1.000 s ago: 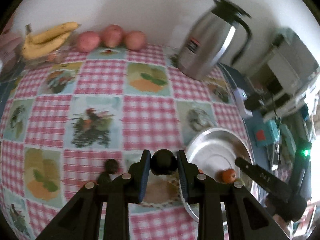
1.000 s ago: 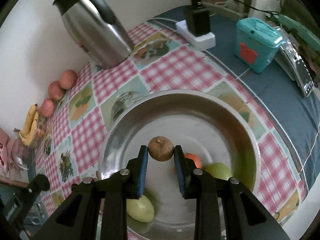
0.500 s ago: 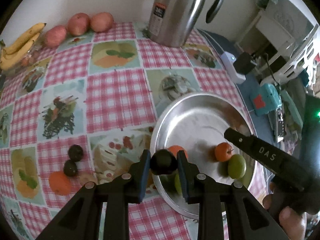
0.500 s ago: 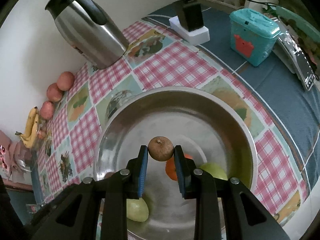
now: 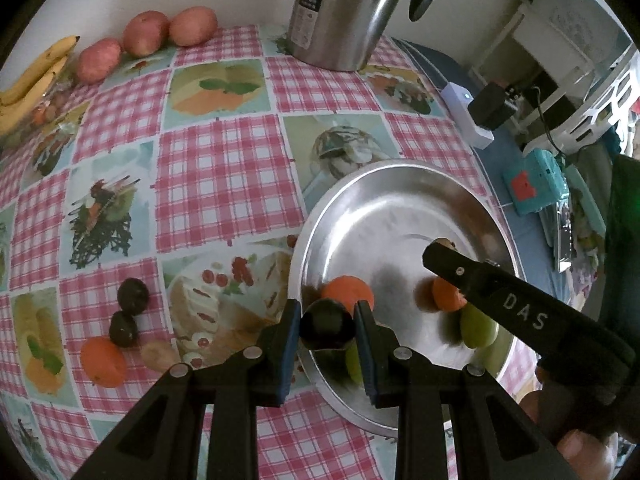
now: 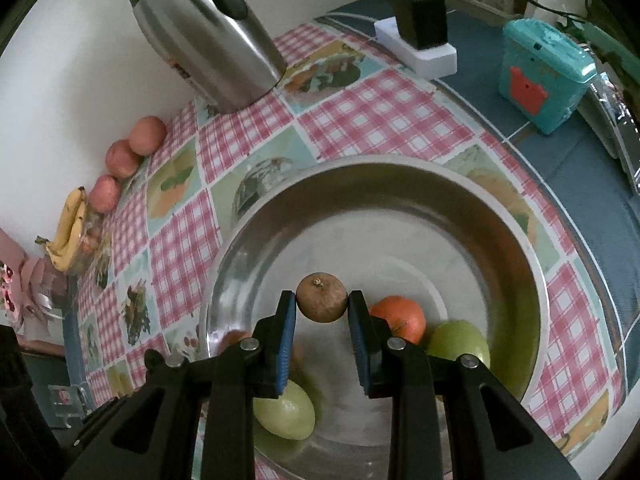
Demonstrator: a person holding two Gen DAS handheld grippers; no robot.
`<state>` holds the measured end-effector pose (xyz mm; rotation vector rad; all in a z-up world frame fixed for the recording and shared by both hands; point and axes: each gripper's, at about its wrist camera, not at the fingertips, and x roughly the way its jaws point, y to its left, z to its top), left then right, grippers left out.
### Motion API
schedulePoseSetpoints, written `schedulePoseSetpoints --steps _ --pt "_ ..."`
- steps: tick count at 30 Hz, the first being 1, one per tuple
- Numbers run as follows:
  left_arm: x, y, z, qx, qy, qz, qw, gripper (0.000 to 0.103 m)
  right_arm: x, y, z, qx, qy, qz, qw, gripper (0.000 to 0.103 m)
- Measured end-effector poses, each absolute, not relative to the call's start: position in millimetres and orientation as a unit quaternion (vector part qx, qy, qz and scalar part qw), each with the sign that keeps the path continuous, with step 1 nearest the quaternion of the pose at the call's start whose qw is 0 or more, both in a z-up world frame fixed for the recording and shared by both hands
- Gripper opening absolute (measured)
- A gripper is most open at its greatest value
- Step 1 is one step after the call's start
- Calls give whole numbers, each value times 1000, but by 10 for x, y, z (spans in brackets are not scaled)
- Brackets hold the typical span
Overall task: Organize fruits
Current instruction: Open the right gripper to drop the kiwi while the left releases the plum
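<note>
Left gripper [image 5: 327, 330]: black plastic, two blue-padded fingers, angled steeply down over the near rim of the round, shiny stainless-steel basin [image 5: 472, 184]. The pads pinch a small, dark, round fruit [image 5: 327, 327] with a smooth dull skin; no long axis to speak of.

Right gripper [image 6: 322, 312]: same build, also pitched steeply down, held above the basin's middle. Its pads are clamped on a small, round, brown fruit [image 6: 322, 298] with rough matte skin and its stem stub pointing up, away from the camera. Seen from the left wrist view, this gripper reaches in from the right, with part of a hand [image 5: 576, 432] at its base.

Inside the basin: two smooth orange citrus fruits [image 5: 347, 292] and two glossy green oval fruits [image 6: 285, 408].

On the pink-checked, picture-printed oilcloth [image 5: 224, 168], left of the basin: two dark round fruits [image 5: 133, 295], an orange citrus [image 5: 103, 362] and a small tan fruit [image 5: 158, 354], close together.

At the far edge by the wall: three reddish apples [image 5: 145, 38] in a row, yellow bananas [image 5: 34, 76], and a tall brushed-steel jug with a black handle [image 5: 344, 12].
</note>
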<state>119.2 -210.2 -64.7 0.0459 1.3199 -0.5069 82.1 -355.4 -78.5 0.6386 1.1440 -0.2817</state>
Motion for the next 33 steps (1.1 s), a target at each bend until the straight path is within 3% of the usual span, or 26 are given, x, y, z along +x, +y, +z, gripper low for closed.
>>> schedulePoseSetpoints --steps 19,24,33 --pt "1174 -2161 -738 35 617 -229 752 31 825 -3547 -808 304 541 -133 773 33" --pt "1177 -2156 -740 34 617 -229 752 39 823 -3552 -810 306 540 -134 773 33" --pt "1230 -2056 -703 21 615 -218 757 42 816 -3552 -813 306 540 -134 773 33"
